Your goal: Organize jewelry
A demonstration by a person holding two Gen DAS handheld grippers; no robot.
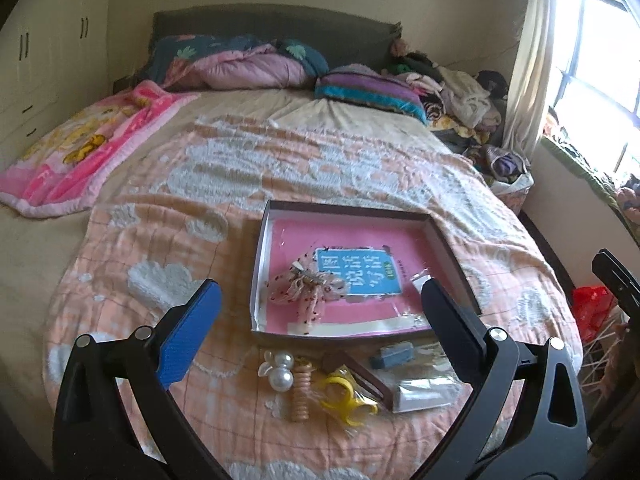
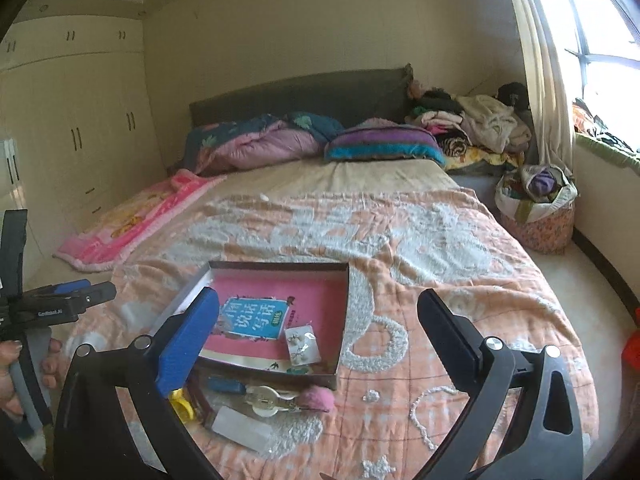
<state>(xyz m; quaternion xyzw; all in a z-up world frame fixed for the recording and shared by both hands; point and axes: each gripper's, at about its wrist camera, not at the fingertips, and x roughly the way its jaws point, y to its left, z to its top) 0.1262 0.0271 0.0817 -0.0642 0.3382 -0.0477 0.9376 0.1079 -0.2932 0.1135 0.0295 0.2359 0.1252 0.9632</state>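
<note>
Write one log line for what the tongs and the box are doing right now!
left tongs: open, empty | right tongs: open, empty | box: on bed, holds lace bow | yellow ring: outside box

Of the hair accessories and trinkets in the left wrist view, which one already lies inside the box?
The lace bow clip lies inside the box; the pearl piece and yellow clip lie outside on the quilt.
</note>
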